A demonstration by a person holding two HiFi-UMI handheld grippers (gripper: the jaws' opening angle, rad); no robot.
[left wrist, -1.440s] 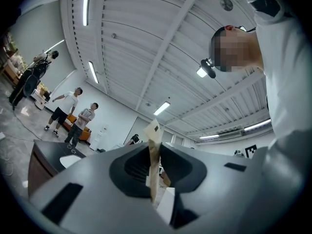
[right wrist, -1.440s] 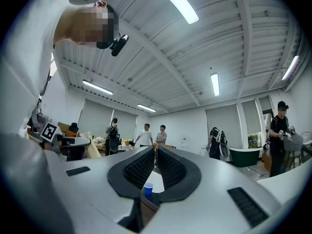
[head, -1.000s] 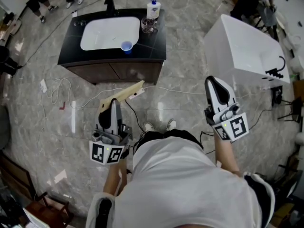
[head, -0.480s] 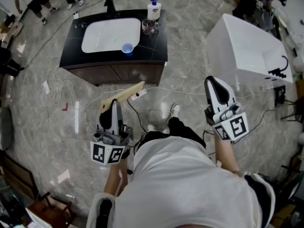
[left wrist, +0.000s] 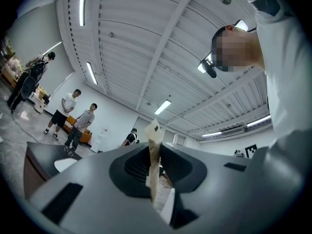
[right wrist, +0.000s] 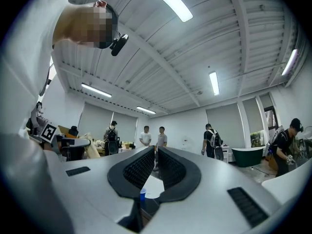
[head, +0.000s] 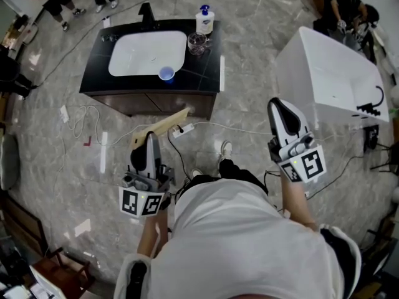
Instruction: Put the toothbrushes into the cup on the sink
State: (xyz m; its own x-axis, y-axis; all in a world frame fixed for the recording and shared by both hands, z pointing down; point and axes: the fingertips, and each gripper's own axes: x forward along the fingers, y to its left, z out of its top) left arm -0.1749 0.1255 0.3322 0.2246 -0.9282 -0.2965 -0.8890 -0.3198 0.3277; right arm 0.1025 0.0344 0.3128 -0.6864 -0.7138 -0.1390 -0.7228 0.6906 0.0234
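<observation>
A small blue cup (head: 166, 73) stands on the black sink counter (head: 202, 73), just in front of the white basin (head: 146, 53). My left gripper (head: 149, 136) is over the floor well short of the cabinet, shut on a tan packaged toothbrush (head: 163, 124) that sticks out ahead to the right. In the left gripper view the toothbrush pack (left wrist: 153, 152) is edge-on between the left gripper's (left wrist: 155, 147) jaws. My right gripper (head: 278, 104) hangs at the right, shut and empty. Through the right gripper's (right wrist: 156, 152) thin slit the blue cup (right wrist: 143, 195) shows.
A soap bottle (head: 204, 21), a clear glass (head: 196, 42) and a black faucet (head: 146, 11) stand on the counter. A white bathtub (head: 330, 80) is at the right. Cables and a power strip (head: 182, 129) lie on the marble floor before the cabinet. People stand far off.
The sink cabinet has slid slightly lower and to the right in the head view as the person steps forward. Both grippers keep their places, and the left stays closed on the toothbrush.
</observation>
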